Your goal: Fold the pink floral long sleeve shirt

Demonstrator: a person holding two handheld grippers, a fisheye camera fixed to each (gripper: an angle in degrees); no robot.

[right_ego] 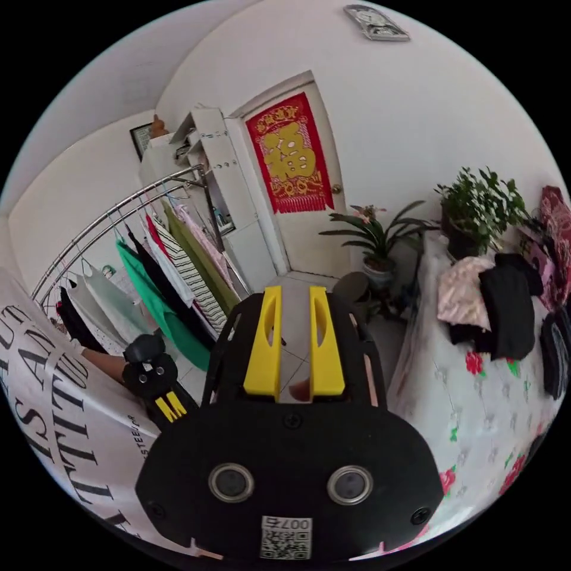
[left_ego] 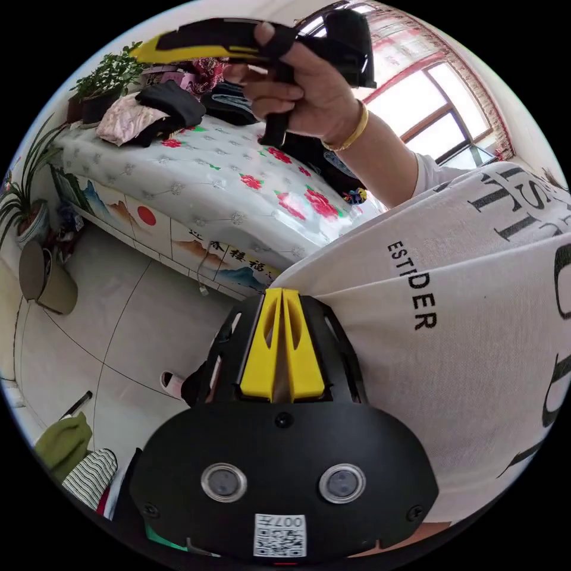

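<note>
The pink floral shirt lies crumpled at the far end of the bed, next to a black garment. My left gripper is held against the person's white T-shirt, far from the shirt, jaws shut on nothing. It also shows low beside the person in the right gripper view. My right gripper is raised in the air with a small gap between its jaws, which hold nothing. A hand holds the right gripper above the bed.
More dark clothes lie on the bed. A rack of hanging clothes stands along the wall by a door. Potted plants stand near the bed end. A slipper sits on the tiled floor.
</note>
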